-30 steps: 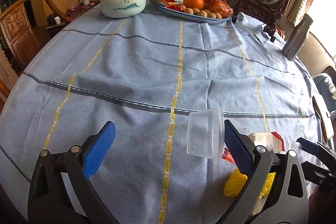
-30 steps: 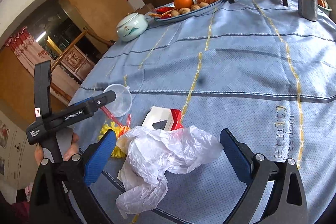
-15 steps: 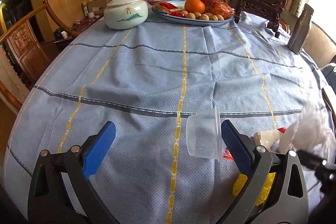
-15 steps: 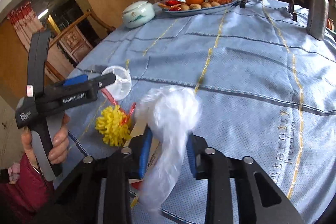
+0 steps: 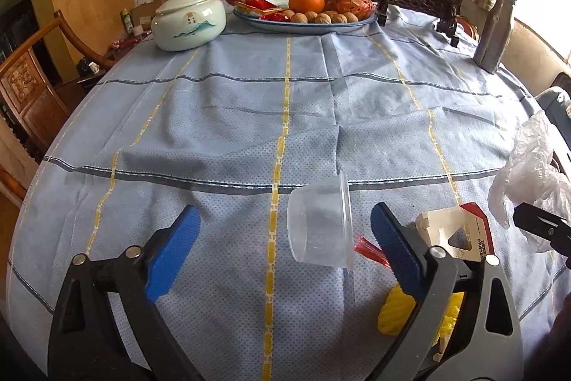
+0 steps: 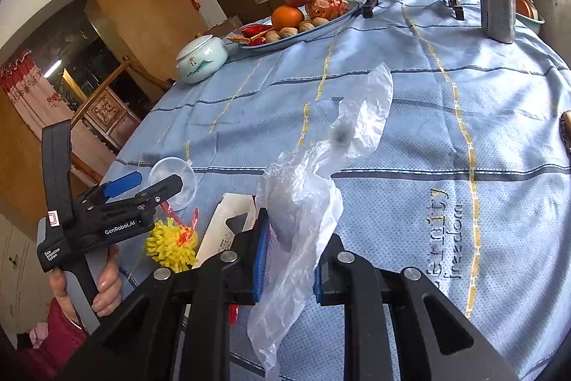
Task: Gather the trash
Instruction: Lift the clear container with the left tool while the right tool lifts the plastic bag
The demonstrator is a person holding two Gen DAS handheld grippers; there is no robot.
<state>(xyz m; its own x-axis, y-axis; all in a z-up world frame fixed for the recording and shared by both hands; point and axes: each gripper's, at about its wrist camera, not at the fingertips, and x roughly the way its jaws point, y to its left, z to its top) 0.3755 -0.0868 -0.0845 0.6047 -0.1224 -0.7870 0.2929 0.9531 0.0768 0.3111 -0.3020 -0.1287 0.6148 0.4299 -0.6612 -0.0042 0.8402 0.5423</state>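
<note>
Blue-clothed counter (image 5: pixel 214 116): clear plastic cup (image 5: pixel 321 224) on its side between my closing left claw (image 5: pixel 282 238) pads, untouched, nearer right pad; right claw (image 6: pixel 289 259) loosening slightly, grasping plastic bag (image 6: pixel 303 202).

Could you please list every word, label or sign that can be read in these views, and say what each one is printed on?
"GenRobot.AI": side of the left gripper.
"Data Acquisition System": its handle, small print.
"freedom": woven into the tablecloth; the line beside it looks like "eternity", not certain.
Two characters on the ceramic jar: too small to read.
Print and arrow on the cardboard packet: too small to read.
</note>
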